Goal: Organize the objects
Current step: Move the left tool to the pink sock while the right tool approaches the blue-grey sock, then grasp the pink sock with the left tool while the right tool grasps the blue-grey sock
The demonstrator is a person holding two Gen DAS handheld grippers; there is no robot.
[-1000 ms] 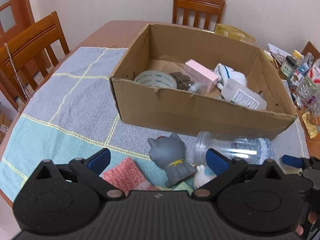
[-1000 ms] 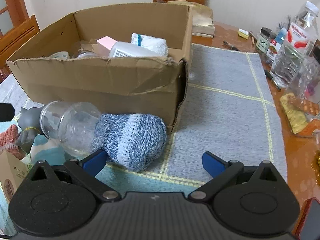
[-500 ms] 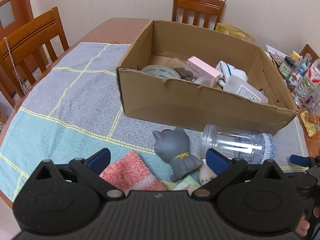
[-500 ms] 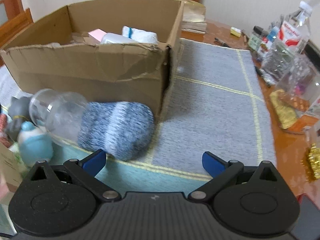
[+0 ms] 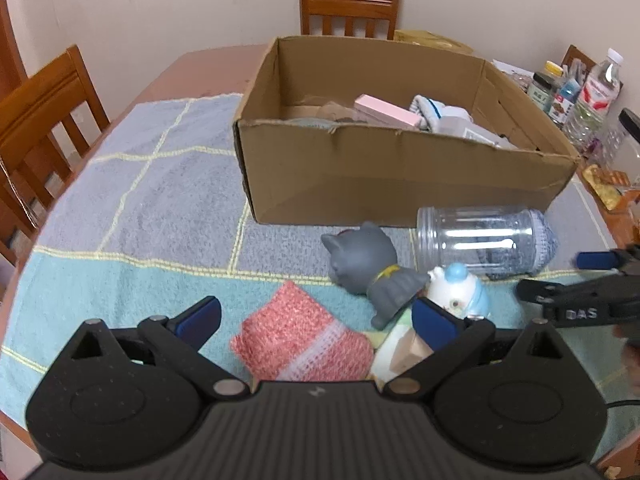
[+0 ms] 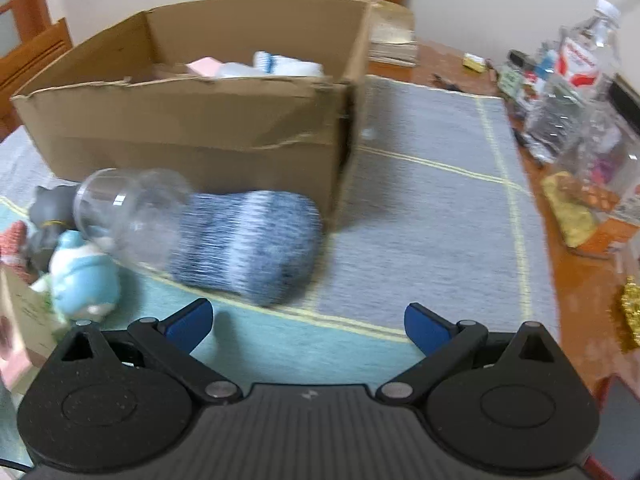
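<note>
The clear jar point(image 6: 132, 216), maybe stuffed with a blue sock, is laid on its side, left to right. It is seen just ahead-left of the right gripper point(image 6: 308, 326), which is held wide open and empty.

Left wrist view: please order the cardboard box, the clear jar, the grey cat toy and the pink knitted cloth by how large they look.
1. cardboard box, by far
2. clear jar
3. pink knitted cloth and grey cat toy: look alike, and the cloth is nearer the camera, so unranked.
</note>
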